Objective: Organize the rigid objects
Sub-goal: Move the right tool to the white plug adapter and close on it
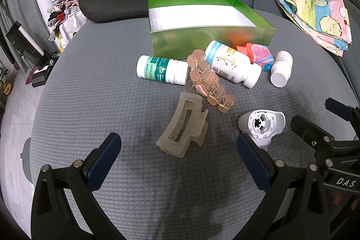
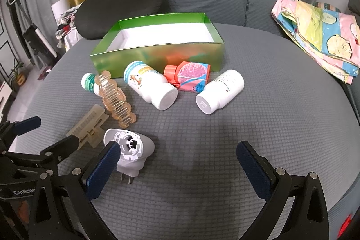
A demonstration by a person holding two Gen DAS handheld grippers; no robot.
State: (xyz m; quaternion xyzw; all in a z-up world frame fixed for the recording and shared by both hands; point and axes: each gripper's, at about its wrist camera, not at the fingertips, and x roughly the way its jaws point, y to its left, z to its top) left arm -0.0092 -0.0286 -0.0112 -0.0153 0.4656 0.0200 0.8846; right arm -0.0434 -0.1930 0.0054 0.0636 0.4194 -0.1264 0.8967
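A grey quilted sofa seat (image 1: 94, 91) carries everything; at its back stands an open green box (image 1: 211, 42), white inside, with nothing showing in it; lying on their sides just in front of the box are three white bottles (image 2: 153, 87) and a pink carton with an orange cap (image 2: 191, 78); nearer the cameras lie a peach hair claw (image 1: 209, 80), a frosted beige hair clip (image 1: 182, 127) and a white plug-in device (image 2: 132, 150); the left gripper (image 1: 178, 156) is wide open, holding nothing, its fingers either side of the beige clip; the right gripper (image 2: 177, 163) is also wide open and empty, its left finger in front of the plug-in device.
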